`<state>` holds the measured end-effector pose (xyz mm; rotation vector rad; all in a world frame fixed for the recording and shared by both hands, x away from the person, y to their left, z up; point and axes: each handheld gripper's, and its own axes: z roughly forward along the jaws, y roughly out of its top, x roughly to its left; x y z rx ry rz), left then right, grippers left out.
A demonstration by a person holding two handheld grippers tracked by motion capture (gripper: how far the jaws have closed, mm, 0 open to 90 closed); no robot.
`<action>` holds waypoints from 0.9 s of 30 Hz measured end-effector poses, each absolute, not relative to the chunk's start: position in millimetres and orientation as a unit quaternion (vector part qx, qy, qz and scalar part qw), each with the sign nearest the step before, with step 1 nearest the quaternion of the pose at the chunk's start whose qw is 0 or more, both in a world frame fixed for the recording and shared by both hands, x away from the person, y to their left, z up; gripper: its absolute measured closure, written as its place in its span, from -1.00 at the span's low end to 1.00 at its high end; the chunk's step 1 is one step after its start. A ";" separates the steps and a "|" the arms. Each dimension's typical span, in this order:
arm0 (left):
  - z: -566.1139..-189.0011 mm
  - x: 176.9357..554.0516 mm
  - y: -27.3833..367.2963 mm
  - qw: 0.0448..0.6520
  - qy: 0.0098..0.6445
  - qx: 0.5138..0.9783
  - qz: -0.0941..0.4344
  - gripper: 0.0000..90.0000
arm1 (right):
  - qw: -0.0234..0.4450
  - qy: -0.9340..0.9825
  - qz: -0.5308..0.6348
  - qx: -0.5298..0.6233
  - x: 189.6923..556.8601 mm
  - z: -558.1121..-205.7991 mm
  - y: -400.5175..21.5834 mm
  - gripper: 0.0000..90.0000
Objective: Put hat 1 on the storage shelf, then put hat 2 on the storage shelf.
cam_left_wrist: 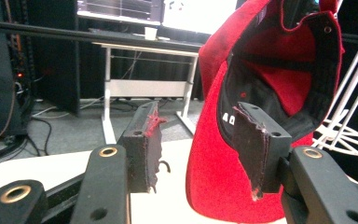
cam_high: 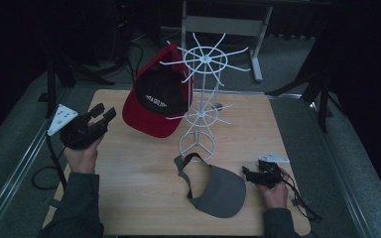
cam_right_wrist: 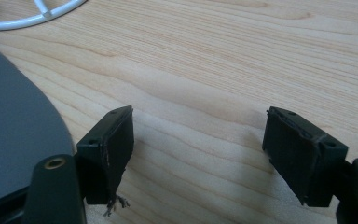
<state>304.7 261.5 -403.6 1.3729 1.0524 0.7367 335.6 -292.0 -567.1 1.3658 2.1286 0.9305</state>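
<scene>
A red cap with a black lining hangs on the white wire rack at the back middle of the wooden table. My left gripper is held above the table's left side with its jaws open, pointing at the cap. In the left gripper view the cap hangs just ahead of the left gripper, and neither pad presses on it. A grey visor lies flat at the front. My right gripper rests open beside the visor's right edge, with bare wood between its pads and the visor at its left.
The rack's base ring sits on the wood behind the visor. A white desk frame stands on the floor beyond the table. Dark stand legs flank the table, and a cable loops off its left edge.
</scene>
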 end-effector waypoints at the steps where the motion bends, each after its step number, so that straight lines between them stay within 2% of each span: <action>1: -404.8 305.1 262.3 0.586 0.456 0.590 0.318 0.16 | 0.222 0.770 0.336 0.494 335.5 -567.0 -292.0 -0.45; 10: -423.0 309.3 264.1 0.570 0.489 0.588 0.302 0.15 | 0.221 0.770 0.337 0.495 335.5 -567.1 -291.8 -0.45; 21: -442.6 320.1 263.9 0.541 0.510 0.614 0.266 0.15 | 0.215 0.773 0.324 0.501 335.2 -564.2 -289.0 -0.44; 22: -443.6 320.9 263.5 0.540 0.509 0.616 0.263 0.15 | 0.213 0.775 0.321 0.502 335.4 -563.4 -288.5 -0.41; 23: -444.3 321.4 263.0 0.538 0.509 0.619 0.261 0.15 | 0.211 0.778 0.316 0.500 335.2 -561.6 -288.0 -0.29; 27: -447.5 322.8 261.5 0.531 0.508 0.628 0.256 0.14 | 0.197 0.783 0.318 0.497 332.1 -554.1 -285.1 0.36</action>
